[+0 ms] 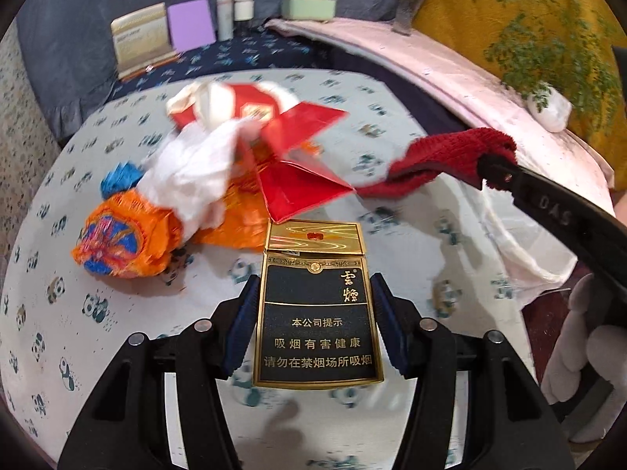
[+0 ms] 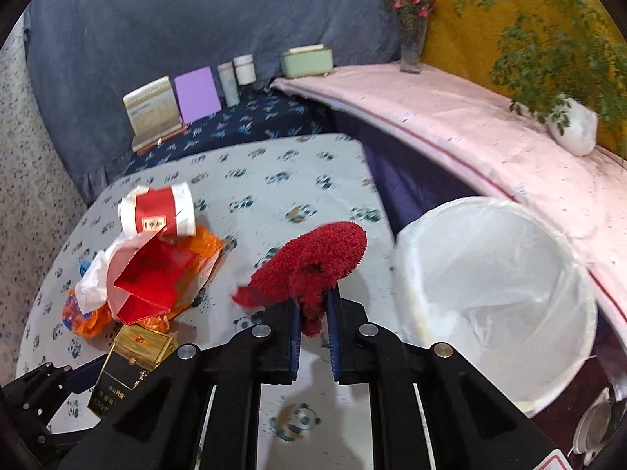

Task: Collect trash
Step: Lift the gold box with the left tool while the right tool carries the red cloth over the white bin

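My left gripper point(image 1: 315, 293) is shut on a black-and-gold cigarette box point(image 1: 317, 325) with its lid flipped open, held above the panda-print table point(image 1: 58, 333). My right gripper point(image 2: 313, 301) is shut on a fuzzy red cloth point(image 2: 313, 262), lifted off the table; the left wrist view shows the red cloth point(image 1: 450, 156) hanging from the right gripper point(image 1: 497, 172). Beyond lies a trash pile: an orange plastic bag point(image 1: 117, 243), white tissue point(image 1: 192, 180), a red paper wrapper point(image 1: 301, 184) and a red-and-white paper cup point(image 2: 158, 215). The cigarette box point(image 2: 121, 376) also shows at lower left in the right wrist view.
A round bin with a white liner point(image 2: 493, 293) stands right of the table. A pink-covered ledge point(image 2: 450, 117) carries a flower vase point(image 2: 411, 47) and a potted plant point(image 2: 572, 129). Boxes, jars and a green container point(image 2: 307, 62) line the back. A gloved hand point(image 1: 580, 352) is at right.
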### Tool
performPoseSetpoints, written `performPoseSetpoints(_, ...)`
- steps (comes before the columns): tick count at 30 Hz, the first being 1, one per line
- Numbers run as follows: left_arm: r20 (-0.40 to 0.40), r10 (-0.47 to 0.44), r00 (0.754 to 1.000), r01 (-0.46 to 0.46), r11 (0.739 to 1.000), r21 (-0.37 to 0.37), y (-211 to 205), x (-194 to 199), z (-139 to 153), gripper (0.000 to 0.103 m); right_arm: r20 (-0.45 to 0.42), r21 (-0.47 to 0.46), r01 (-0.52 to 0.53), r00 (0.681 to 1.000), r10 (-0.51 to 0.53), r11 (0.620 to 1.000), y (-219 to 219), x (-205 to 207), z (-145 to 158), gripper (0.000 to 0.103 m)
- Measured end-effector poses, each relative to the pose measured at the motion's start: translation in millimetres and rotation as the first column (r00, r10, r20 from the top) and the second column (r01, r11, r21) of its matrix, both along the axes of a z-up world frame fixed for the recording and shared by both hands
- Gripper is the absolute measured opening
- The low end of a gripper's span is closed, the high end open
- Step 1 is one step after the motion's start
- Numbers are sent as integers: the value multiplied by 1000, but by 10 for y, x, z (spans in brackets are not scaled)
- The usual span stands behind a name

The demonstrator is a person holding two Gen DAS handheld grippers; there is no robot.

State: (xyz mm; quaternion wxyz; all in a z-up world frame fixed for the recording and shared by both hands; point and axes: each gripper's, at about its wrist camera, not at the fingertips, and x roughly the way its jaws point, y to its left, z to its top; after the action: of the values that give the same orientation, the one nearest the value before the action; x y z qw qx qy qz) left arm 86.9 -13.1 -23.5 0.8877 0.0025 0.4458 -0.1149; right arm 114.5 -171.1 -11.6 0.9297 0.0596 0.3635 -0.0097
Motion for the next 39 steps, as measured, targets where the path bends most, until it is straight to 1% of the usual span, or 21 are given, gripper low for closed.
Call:
performPoseSetpoints(9,49,-113,992,115,993,-25,-496,-25,277,54,79,-9,109,991,-108,994,-553,-259,353,11)
performPoseSetpoints(15,85,-191,978,194,980,-37,-863,22,433,54,96,-19,184,979,-182,983,-917,-372,437,11)
performPoseSetpoints(17,91,-225,970,229,973,-38,-1011,42,468,54,97,-22,204,975,-201,979,-1017,-389,450,11)
performPoseSetpoints(21,89,-288,953,295,953,-69,-1263,115,502,54,88,-23,238,968,-235,971,-1206,-413,427,11)
performPoseSetpoints(26,103,-364,926,372,926,-70,-1551,153,509,54,66,-20,269,961,-267,963,-1408,-441,371,12)
performPoseSetpoints(27,107,-381,918,390,918,-73,-1619,165,509,54,62,-20,276,960,-274,961,-1435,-443,359,13)
performPoseSetpoints(29,103,-398,912,406,910,-81,-1697,193,495,54,58,-20,290,956,-289,957,-1487,-452,345,17)
performPoseSetpoints(32,89,-432,898,439,894,-90,-1837,263,447,54,63,-12,315,948,-313,949,-1548,-481,339,19)
performPoseSetpoints(33,93,-436,895,444,892,-87,-1867,283,435,54,66,-8,322,945,-321,947,-1571,-493,342,24)
performPoseSetpoints(34,98,-433,896,440,894,-81,-1889,290,429,57,68,-6,329,942,-328,944,-1591,-505,343,28)
performPoseSetpoints(35,108,-429,897,438,896,-77,-1910,306,426,59,71,-5,334,940,-333,942,-1605,-520,348,29)
performPoseSetpoints(37,117,-422,899,433,898,-81,-1922,339,435,68,75,-8,343,937,-342,939,-1622,-545,363,31)
performPoseSetpoints(39,124,-409,904,421,902,-92,-1906,364,448,74,77,-6,348,935,-347,937,-1643,-566,379,34)
